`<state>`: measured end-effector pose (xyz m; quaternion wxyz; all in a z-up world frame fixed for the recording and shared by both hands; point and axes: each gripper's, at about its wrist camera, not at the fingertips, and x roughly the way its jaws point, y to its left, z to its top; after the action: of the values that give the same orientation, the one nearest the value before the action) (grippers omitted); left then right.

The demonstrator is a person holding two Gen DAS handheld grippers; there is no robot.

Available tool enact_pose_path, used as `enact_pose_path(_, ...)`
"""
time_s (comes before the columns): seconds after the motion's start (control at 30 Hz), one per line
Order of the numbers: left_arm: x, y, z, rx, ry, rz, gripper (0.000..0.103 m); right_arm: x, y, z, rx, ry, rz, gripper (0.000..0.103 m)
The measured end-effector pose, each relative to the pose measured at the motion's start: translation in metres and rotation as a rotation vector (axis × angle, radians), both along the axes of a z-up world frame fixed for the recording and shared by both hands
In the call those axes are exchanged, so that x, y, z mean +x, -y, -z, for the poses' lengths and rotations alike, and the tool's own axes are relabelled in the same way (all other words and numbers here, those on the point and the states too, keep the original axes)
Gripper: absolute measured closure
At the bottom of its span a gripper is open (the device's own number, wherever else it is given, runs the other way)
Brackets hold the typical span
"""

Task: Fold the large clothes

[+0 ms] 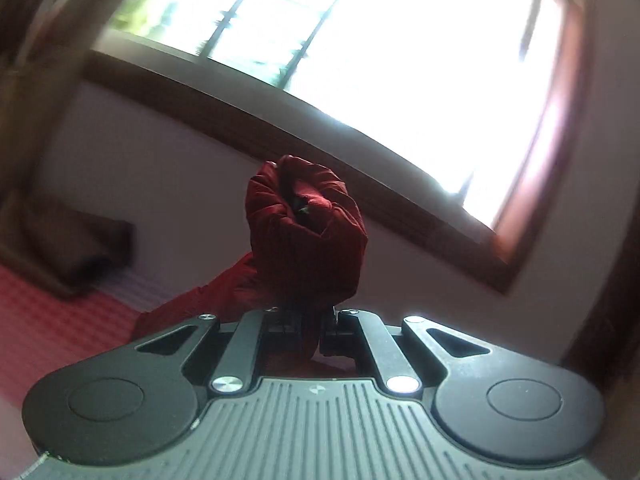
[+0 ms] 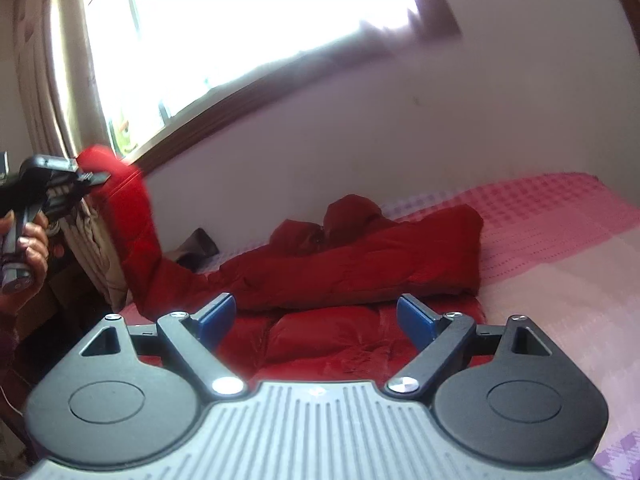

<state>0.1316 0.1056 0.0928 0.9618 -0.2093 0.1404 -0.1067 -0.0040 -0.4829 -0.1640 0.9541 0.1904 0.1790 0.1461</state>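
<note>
1. I am holding my left tongs (image 2: 94, 178) raised at the left edge of the right wrist view, in front of the curtain (image 2: 60, 92) and the window (image 2: 240, 20); my left hand (image 2: 28, 236) is wrapping around the grip below them.
2. My left tongs (image 1: 316, 320) are clamping shut on a bunched sleeve end (image 1: 304, 228) of the red padded jacket (image 2: 360, 264). In the left wrist view the fabric is covering the fingertips, so the pads themselves are hidden.
3. The sleeve (image 2: 136, 224) is hanging from the left tongs in a long strip and running down to the rest of the garment on the bed.
4. I am holding my right tongs (image 2: 316, 316) low and close over the near part of the jacket, pointing across the bed towards the wall (image 2: 400, 120).
5. The right tongs are standing wide apart, with both blue pads (image 2: 218, 318) clear of each other. Nothing is gripped; whether they are brushing the fabric below I cannot tell.
6. The jacket is lying crumpled across the bed (image 2: 560, 240) on a pink checked cover, its bulk heaped towards the wall.
7. A dark item (image 2: 198, 246) is lying behind the jacket by the wall; it is too blurred to identify.
</note>
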Motion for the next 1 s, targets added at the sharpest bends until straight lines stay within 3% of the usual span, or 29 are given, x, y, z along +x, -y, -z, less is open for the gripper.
enact_pose_path(0.2, 0.041, 0.106, 0.046, 0.107, -0.1, 0.187, 0.097, -0.002, 0.028, 0.012, 0.058, -0.003, 0.031, 0.014)
enact_pose_path(0.4, 0.075, 0.164, 0.118, 0.216, -0.195, 0.307, 0.091, 0.001, 0.047, 0.024, 0.11, -0.024, 0.042, 0.014)
enact_pose_path(0.47, 0.082, 0.172, 0.133, 0.234, -0.207, 0.322, 0.079, 0.003, 0.05, 0.027, 0.122, -0.033, 0.042, 0.014)
enact_pose_path(0.57, 0.087, 0.176, 0.147, 0.223, -0.217, 0.351, 0.046, 0.006, 0.055, 0.03, 0.143, -0.036, 0.047, 0.014)
enact_pose_path(0.63, 0.08, 0.175, 0.148, 0.206, -0.206, 0.352, 0.0, 0.008, 0.057, 0.028, 0.15, -0.027, 0.048, 0.014)
enact_pose_path(0.83, 0.067, 0.153, 0.133, 0.195, -0.135, 0.359, 0.0, 0.03, 0.042, -0.003, 0.084, 0.075, 0.012, 0.015)
enact_pose_path(0.9, 0.066, 0.135, 0.133, 0.204, -0.13, 0.302, 0.001, 0.048, 0.027, -0.016, 0.027, 0.076, -0.009, 0.039)
enact_pose_path(0.93, 0.067, 0.129, 0.134, 0.21, -0.13, 0.265, 0.004, 0.061, 0.018, -0.022, -0.006, 0.069, -0.027, 0.061)
enact_pose_path(0.97, 0.071, 0.12, 0.135, 0.222, -0.134, 0.221, 0.005, 0.074, 0.008, -0.027, -0.039, 0.066, -0.046, 0.071)
enact_pose_path(1.0, 0.075, 0.111, 0.138, 0.239, -0.147, 0.184, 0.011, 0.089, -0.004, -0.03, -0.083, 0.071, -0.066, 0.073)
